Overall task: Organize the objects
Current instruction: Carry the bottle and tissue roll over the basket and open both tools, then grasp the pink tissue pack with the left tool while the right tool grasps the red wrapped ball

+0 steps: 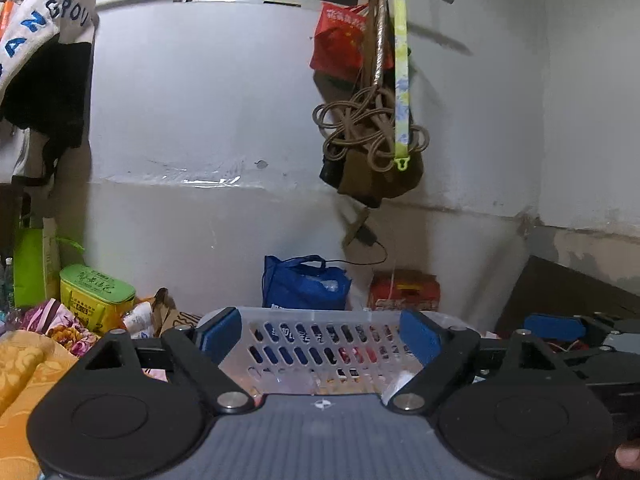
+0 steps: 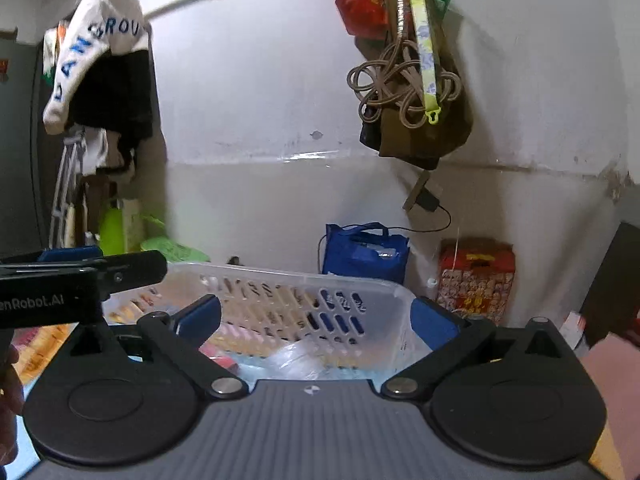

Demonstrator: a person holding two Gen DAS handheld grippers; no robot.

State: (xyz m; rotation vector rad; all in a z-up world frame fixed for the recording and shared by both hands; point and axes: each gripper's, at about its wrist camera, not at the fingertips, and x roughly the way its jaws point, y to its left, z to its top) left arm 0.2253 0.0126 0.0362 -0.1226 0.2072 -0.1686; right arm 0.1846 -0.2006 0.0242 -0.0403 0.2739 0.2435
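Left wrist view: the left tongs point(image 1: 320, 334) are seen spread wide apart, nothing held; the clear slotted basket point(image 1: 320, 344) lies just ahead between the blue pads point(image 1: 220, 334)
Right wrist view: the right tongs point(image 2: 316, 320) are likewise held apart and empty; the basket point(image 2: 304, 300) is seen tilted, its right corner near the right pad; the left tongs' body point(image 2: 80, 280) crosses at the left
Place: what carries the basket cannot be told; patterned fabric point(image 1: 36, 364) lies to its left, a blue bag point(image 1: 304, 284) against the wall behind it
Contents: crumpled clear plastic point(image 2: 296, 354) and small coloured items are seen inside; hard to identify
Handling: thin plastic is judged light, somewhat flexible, smooth; loose contents may shift if tipped
Grasp: the rim point(image 1: 316, 315) is judged best, one tongs per side, kept level
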